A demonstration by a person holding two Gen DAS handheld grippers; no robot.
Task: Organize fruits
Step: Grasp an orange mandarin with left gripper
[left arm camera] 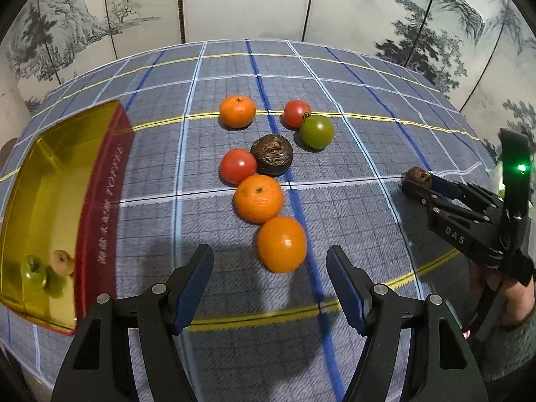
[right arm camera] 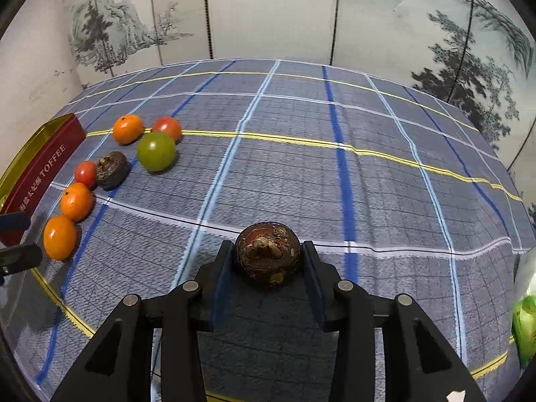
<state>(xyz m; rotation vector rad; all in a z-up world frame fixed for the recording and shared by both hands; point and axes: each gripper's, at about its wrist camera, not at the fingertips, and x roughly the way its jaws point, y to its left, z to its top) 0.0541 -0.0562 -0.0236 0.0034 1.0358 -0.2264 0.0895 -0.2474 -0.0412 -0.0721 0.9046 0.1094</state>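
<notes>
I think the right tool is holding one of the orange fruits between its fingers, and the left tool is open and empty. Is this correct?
Not quite. The right tool holds a dark brown fruit, not an orange one, as the right wrist view shows. The three orange fruits lie on the cloth. The left tool is open and empty, as you said.

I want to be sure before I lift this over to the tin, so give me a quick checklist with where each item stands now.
1. Right gripper shut on the brown fruit, both fingers against its sides: ok.
2. Fruit lifted off the cloth: cannot tell.
3. Tin has bare floor left; only a green fruit and a tan one sit in its near corner: ok.
4. Left gripper open and holding nothing: ok.
5. Path to the tin: not ok, the fruit cluster, including the near orange, lies between.
</notes>
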